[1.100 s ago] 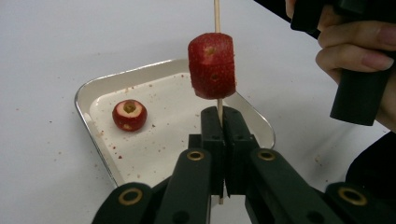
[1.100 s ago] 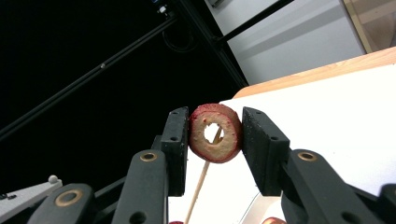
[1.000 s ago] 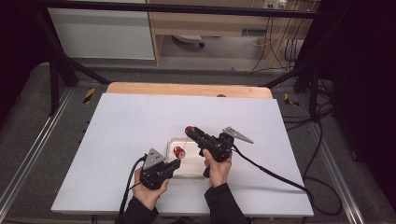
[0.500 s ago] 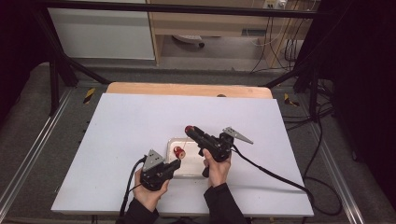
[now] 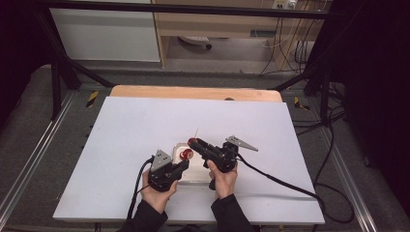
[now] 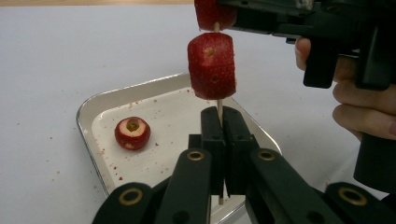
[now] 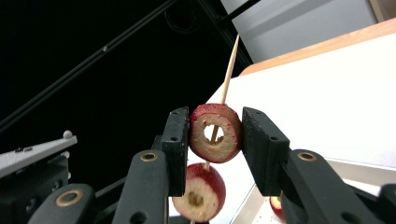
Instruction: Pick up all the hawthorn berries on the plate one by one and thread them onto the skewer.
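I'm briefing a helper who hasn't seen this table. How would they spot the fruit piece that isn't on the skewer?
On the white table sits a small metal tray near the person's hands. Inside it lies one red fruit piece, cored; unlike the others, no skewer runs through it.

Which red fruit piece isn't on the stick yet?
The fruit piece in the tray; the other two, one lower and one in the right gripper, are threaded on the skewer.
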Motion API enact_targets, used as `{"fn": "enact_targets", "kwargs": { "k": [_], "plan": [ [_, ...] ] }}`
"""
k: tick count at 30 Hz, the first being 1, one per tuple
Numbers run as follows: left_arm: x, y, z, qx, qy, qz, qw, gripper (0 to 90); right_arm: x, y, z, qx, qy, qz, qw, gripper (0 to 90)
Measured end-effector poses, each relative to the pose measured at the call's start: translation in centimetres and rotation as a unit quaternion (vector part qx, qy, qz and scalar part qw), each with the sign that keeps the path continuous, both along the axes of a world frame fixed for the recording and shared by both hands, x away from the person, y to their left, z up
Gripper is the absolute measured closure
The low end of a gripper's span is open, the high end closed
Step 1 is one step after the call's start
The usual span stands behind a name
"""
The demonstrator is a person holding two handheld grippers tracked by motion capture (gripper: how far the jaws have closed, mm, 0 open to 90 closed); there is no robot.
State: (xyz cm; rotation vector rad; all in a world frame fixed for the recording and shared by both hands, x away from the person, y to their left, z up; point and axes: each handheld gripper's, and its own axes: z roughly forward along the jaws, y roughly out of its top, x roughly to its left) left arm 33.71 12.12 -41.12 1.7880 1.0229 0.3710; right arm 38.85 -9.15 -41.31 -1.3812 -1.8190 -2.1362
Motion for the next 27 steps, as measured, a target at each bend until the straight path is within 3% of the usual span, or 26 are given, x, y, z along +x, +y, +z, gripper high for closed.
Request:
{"fn": "enact_targets", "kwargs": {
  "k": [11,17,22,27],
  "plan": [
    [0.1,0.6,-0.4,0.006,0.002,-0.011,0.9999,88.4,-0.3,0.2,-0.5,-0.020,0.009,0.017,0.9996,61.8],
    [-0.1,2.4,-0.5,0.029,-0.005,-0.022,0.9993,88.4,-0.3,-0.5,0.3,-0.060,-0.013,0.016,0.9980,45.2],
    [-0.4,4.6,-0.5,0.053,-0.009,-0.030,0.9981,88.3,0.1,-1.0,0.4,-0.117,-0.005,0.041,0.9922,28.5],
    [-0.9,7.2,-0.8,0.075,-0.005,-0.031,0.9967,88.1,0.4,-1.1,-0.2,-0.184,0.007,0.066,0.9807,17.7]
  ]
}}
